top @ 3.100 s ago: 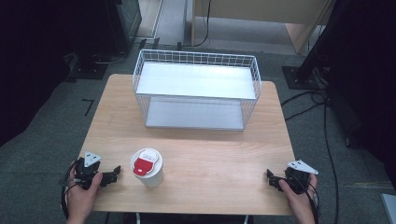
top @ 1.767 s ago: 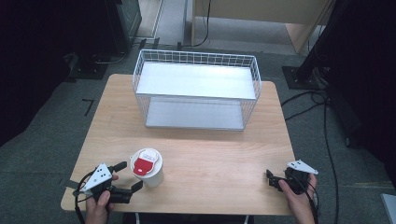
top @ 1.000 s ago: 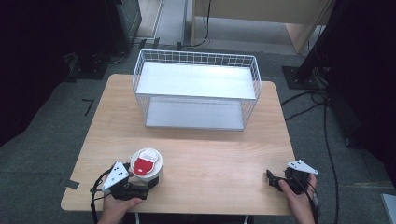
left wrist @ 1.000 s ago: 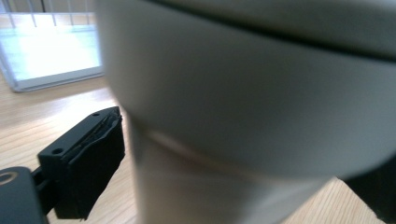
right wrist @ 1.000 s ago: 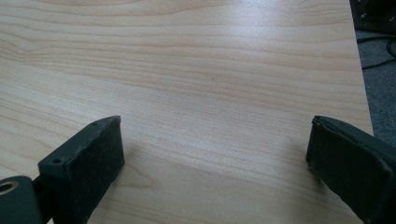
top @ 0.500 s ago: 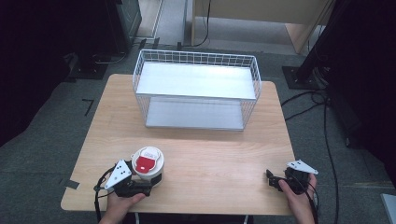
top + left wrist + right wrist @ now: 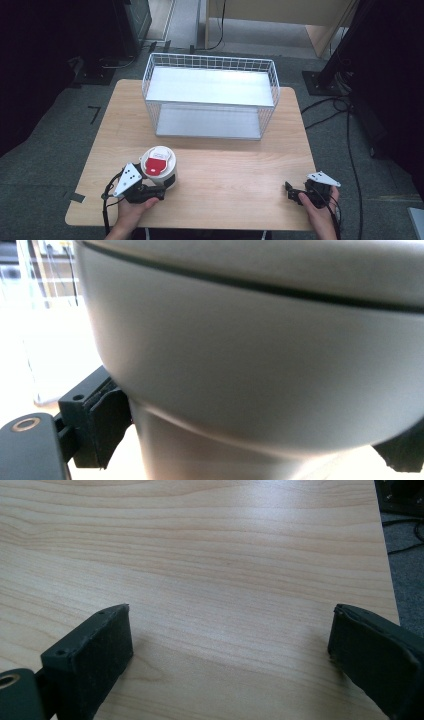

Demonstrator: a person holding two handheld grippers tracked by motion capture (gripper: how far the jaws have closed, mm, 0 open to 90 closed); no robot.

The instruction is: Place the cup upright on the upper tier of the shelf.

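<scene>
A white cup (image 7: 158, 167) with a white lid and a red label on top stands near the table's front left. My left gripper (image 7: 168, 183) comes at it from the left, jaws closed on the cup's lower body. In the left gripper view the cup (image 7: 260, 365) looms close, and a black pad (image 7: 107, 420) presses its side below the flared rim. My right gripper (image 7: 292, 192) rests low over the front right of the table, open. In the right gripper view the right gripper (image 7: 230, 645) has bare wood between its jaws.
A white wire basket (image 7: 210, 65) with a pale floor stands at the back middle of the wooden table (image 7: 235, 165). Cables and dark stands lie on the floor to the right, beyond the table edge.
My left gripper swung in from the front left edge to the cup and closed around it. The cup now sits slightly higher in the high view. The right gripper stayed put.
</scene>
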